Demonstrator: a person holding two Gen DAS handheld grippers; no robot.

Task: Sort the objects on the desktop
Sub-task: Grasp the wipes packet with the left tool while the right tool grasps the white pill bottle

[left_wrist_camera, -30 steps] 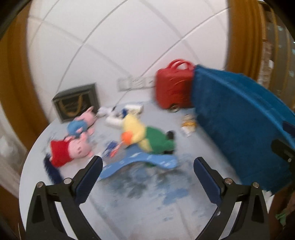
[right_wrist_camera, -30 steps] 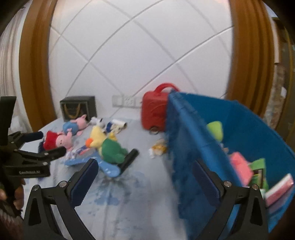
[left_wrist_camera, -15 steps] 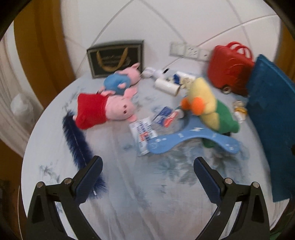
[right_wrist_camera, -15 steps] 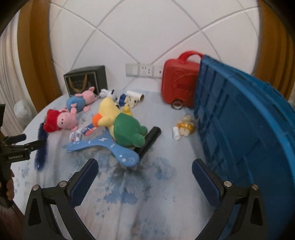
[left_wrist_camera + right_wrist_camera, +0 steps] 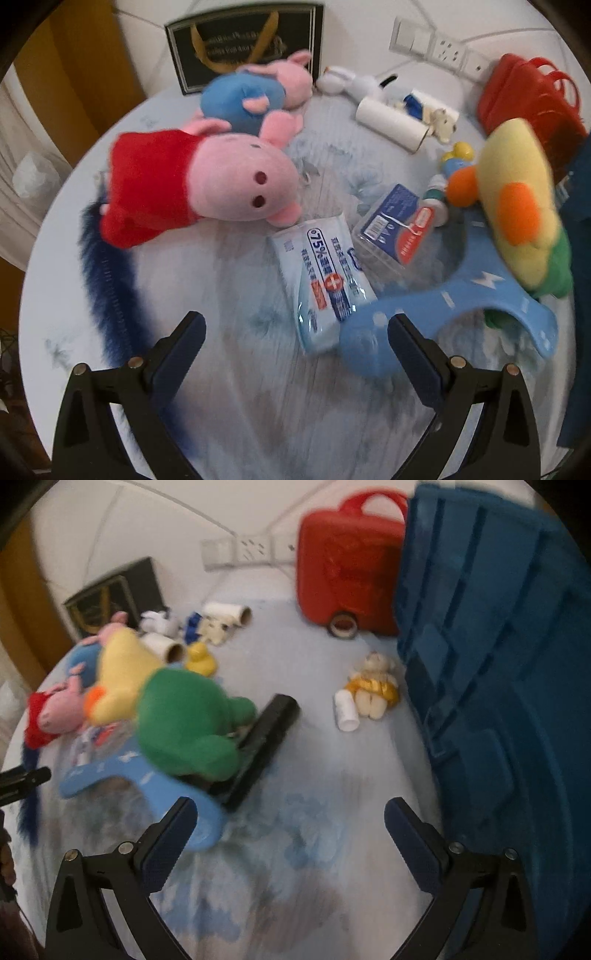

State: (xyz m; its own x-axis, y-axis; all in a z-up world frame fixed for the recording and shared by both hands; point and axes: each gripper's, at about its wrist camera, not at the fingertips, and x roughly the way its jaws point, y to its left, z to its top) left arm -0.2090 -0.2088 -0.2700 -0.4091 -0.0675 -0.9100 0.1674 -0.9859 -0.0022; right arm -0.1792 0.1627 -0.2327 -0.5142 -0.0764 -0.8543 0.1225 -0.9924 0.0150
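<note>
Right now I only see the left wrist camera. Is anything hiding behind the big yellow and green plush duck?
Observer: Yes, a long black box lies tucked against the plush duck's green body.
Operator: What's further right?
Observer: A small doll in a gold dress lies close to the big blue plastic crate, with a little white bottle next to it.
Operator: Is the other gripper holding something?
Observer: No, the right gripper is open and empty.
</note>
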